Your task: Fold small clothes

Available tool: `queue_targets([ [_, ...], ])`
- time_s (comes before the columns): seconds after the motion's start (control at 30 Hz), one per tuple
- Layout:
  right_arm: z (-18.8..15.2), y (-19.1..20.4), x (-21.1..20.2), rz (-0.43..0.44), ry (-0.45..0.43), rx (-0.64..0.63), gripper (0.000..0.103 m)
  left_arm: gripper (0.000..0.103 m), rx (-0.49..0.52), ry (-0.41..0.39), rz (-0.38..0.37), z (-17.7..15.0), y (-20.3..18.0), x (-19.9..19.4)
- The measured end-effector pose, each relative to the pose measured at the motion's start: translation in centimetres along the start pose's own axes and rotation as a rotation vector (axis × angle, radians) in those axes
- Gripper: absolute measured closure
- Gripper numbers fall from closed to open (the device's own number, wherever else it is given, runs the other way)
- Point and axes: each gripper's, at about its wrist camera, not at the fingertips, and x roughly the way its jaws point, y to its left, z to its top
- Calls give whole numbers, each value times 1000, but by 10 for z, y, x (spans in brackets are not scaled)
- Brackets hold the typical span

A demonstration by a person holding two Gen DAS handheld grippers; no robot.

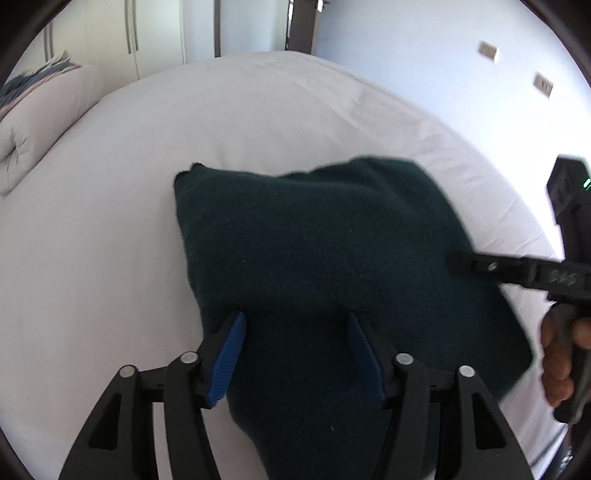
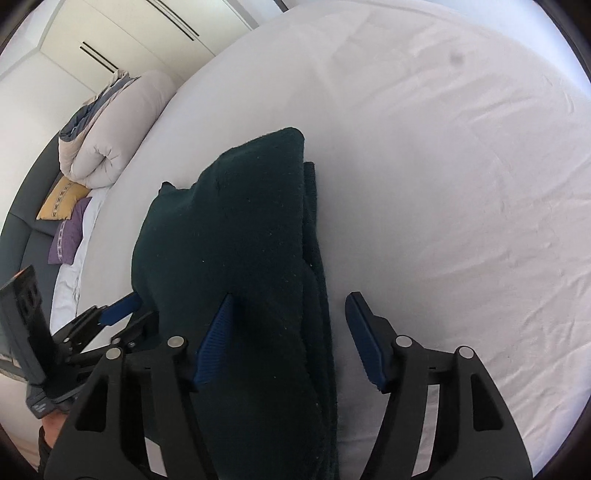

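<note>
While both claws stand apart with nothing clamped, the folded dark green garment (image 1: 332, 266) is seen on the bed (image 1: 110, 240), its long axis running away beneath the right claw (image 2: 288, 332); the left claw (image 1: 295, 350) straddles its near-left edge.

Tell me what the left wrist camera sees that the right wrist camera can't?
Only the left wrist view shows two wall switch plates and a dark doorway. Only the right wrist view shows a yellow patterned cushion and a purple cushion. Both show the folded dark green knitted garment on the white bed sheet, and a rolled beige duvet.
</note>
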Motion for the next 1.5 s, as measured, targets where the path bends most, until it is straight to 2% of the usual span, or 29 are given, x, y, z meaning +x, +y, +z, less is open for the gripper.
queue_targets([
  [0.03, 0, 2, 1, 16, 7, -3, 41, 21, -30, -30, -29, -1, 7, -12],
  [0.1, 1, 7, 5, 46, 28, -15, 41, 6, -84, -99, -35, -4, 21, -31],
  [0.13, 0, 8, 3, 45, 32, -22, 41, 4, -117, -115, -34, -6, 30, -36],
  [0.2, 2, 10, 5, 40, 43, -29, 41, 5, -191, -69, -70, -8, 50, -28],
  [0.3, 8, 7, 20, 60, 81, 20, 41, 21, -286, 37, -137, -14, 71, 1],
  [0.37, 10, 4, 24, 74, 84, 49, 42, 22, -358, 114, -215, -20, 79, 25],
  [0.4, 11, 6, 26, 72, 93, 49, 43, 20, -396, 125, -254, -22, 83, 32],
  [0.43, 12, 9, 30, 66, 100, 42, 47, 20, -412, 121, -262, -20, 84, 35],
  [0.5, 15, 16, 38, 46, 117, 14, 51, 24, -398, 131, -260, -13, 80, 37],
  [0.53, 17, 18, 42, 41, 124, 7, 55, 38, -383, 141, -274, -8, 75, 39],
  [0.67, 22, 23, 51, 23, 137, -6, 71, 49, -343, 161, -227, 1, 64, 38],
  [0.77, 20, 45, 52, -55, 115, -91, 80, 57, -309, 151, -183, 1, 55, 30],
  [0.9, 9, 86, 40, -184, 51, -222, 82, 66, -281, 125, -140, -1, 49, 4],
  [1.03, -13, 126, 6, -183, -18, -299, 83, 66, -196, 68, -95, -15, 34, -45],
  [1.13, -41, 156, -19, -164, -47, -361, 83, 67, -162, 32, -87, -41, 36, -93],
  [1.3, -100, 188, -54, -56, -54, -370, 83, 66, -138, 9, -74, -97, 48, -161],
  [1.43, -161, 213, -57, -21, -24, -403, 83, 66, -109, 25, -21, -157, 54, -193],
  [1.5, -194, 223, -45, -18, 18, -426, 83, 66, -115, 46, 6, -182, 58, -193],
])
